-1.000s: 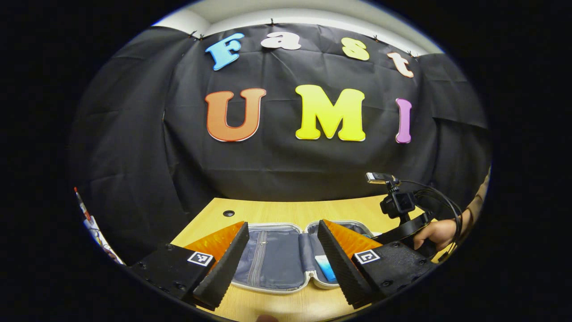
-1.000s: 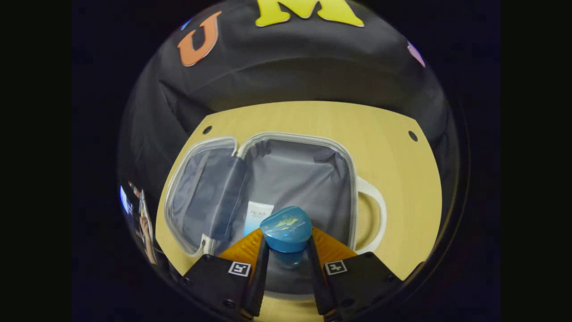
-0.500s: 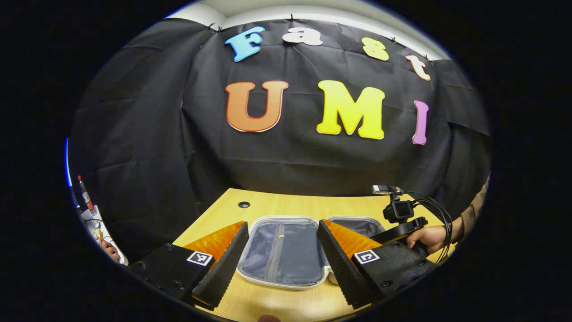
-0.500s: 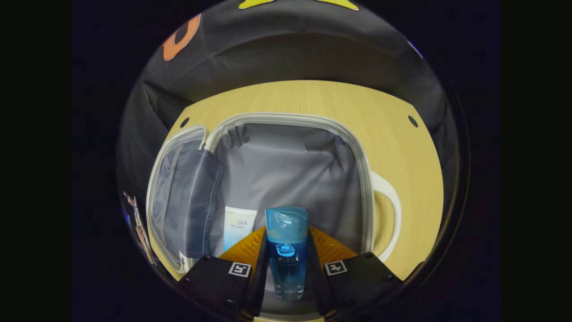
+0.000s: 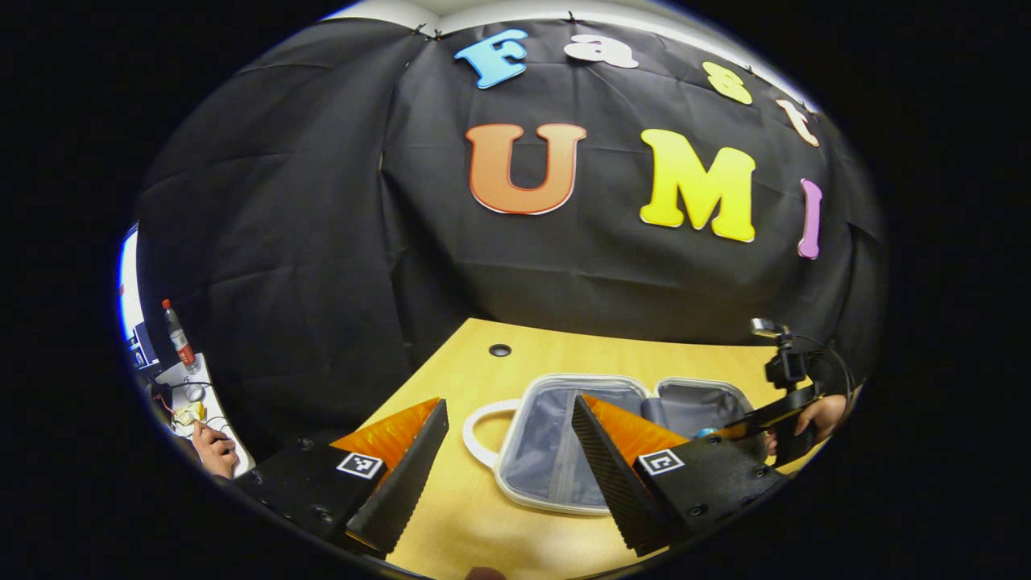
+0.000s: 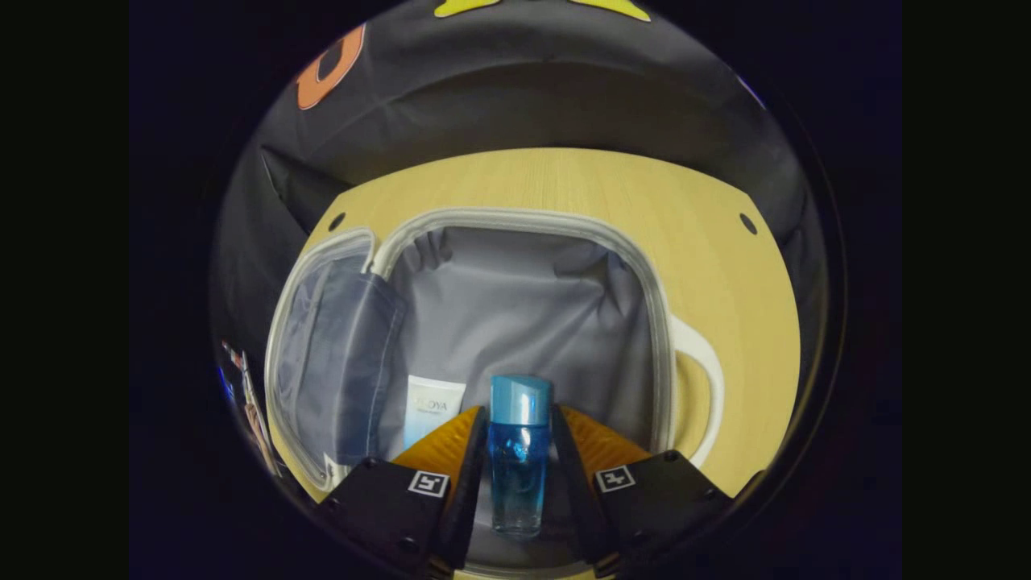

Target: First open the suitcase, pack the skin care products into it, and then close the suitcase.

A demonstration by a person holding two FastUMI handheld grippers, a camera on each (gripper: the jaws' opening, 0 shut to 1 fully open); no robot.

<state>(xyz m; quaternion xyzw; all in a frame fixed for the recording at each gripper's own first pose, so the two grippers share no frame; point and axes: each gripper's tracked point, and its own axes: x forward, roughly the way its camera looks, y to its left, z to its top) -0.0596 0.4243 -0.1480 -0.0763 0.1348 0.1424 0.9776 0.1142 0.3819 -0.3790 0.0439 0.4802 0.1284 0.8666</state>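
Wooden table (image 6: 725,266) carries the suitcase (image 6: 515,322) lying open, its white rim near the 12 o'clock edge, handle (image 6: 697,387) at 3 o'clock. Bare wood surrounds it. Right gripper (image 6: 519,475) pinches a blue bottle (image 6: 518,459) over the lining, just beside a white tube (image 6: 431,411) at its 9 o'clock. Left gripper (image 5: 507,467) hangs wide, empty, above the table's near edge.

A wooden counter (image 5: 483,515) spreads under and ahead of the tongs, with a small round hole (image 5: 499,350) near its far edge. Far off to the left stands a side table (image 5: 189,395) carrying a red-capped bottle (image 5: 177,334), and a person's hand (image 5: 213,451) rests beside it.
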